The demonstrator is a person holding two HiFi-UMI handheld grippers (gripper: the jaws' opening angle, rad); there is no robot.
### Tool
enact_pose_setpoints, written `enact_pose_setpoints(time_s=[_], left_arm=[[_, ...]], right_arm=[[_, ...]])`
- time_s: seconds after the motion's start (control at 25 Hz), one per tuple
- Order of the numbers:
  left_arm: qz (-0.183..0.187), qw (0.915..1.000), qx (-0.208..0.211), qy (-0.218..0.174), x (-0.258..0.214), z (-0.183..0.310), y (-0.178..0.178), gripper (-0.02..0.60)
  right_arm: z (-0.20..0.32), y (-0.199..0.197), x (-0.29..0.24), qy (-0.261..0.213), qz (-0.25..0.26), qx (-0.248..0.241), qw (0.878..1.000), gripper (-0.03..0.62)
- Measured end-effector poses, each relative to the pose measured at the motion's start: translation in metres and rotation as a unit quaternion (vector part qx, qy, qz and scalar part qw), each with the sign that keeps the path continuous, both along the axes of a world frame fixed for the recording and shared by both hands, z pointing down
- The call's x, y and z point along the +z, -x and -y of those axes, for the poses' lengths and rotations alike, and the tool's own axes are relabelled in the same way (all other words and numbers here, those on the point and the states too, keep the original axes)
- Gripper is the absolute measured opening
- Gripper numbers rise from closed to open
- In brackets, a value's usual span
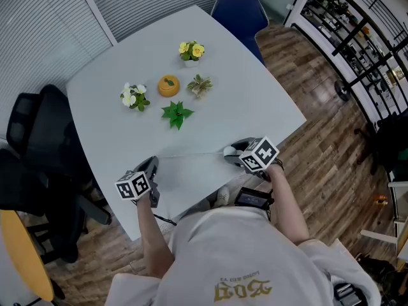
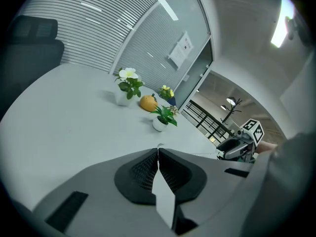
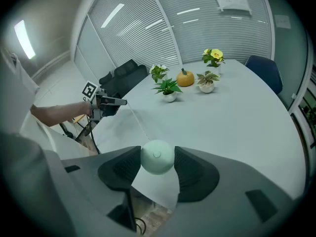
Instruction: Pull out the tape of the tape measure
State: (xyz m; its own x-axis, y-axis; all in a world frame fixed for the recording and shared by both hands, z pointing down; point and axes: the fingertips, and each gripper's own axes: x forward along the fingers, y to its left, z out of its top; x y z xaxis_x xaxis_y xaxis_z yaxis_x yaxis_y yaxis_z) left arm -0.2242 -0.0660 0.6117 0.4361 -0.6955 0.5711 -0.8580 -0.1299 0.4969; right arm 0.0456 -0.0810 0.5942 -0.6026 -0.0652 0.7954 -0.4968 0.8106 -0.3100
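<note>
Tape measure (image 3: 157, 156), round, pale green, clamped between right gripper (image 3: 157, 163) jaws, at table (image 1: 255, 94) near edge, right part. Tape (image 1: 191, 153) stretches thin along near edge toward left corner, reaching left gripper (image 2: 158, 154). Left gripper jaws pressed together, pinching tape's tip. 4 small potted plants (image 1: 177, 115) and orange pumpkin (image 1: 168, 85) stand mid-table, well apart from both grippers.

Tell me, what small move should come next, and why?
Probably draw the left hand-held gripper away from the right hand-held gripper: its jaws pinch the end of the tape, the right one clamps the round tape measure, and the tape runs straight between them.
</note>
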Motion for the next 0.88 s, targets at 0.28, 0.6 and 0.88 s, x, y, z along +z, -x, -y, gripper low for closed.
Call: enact_pose_setpoints(time_s=[0.28,0.6,0.88], left_arm=[[0.006,0.9998,-0.019,0.005,0.003,-0.004,0.014,0.011],[0.006,0.9992,-0.037,0.012,0.008,-0.008,0.025,0.011],[0.007,0.9987,-0.047,0.014,0.010,-0.011,0.032,0.011]], right_arm=[[-0.002,-0.003,0.003,0.004,-0.006,0.002,1.000,0.229],[-0.002,-0.007,0.006,0.008,-0.009,0.007,1.000,0.228],[-0.001,-0.010,0.008,0.009,-0.012,0.010,1.000,0.229]])
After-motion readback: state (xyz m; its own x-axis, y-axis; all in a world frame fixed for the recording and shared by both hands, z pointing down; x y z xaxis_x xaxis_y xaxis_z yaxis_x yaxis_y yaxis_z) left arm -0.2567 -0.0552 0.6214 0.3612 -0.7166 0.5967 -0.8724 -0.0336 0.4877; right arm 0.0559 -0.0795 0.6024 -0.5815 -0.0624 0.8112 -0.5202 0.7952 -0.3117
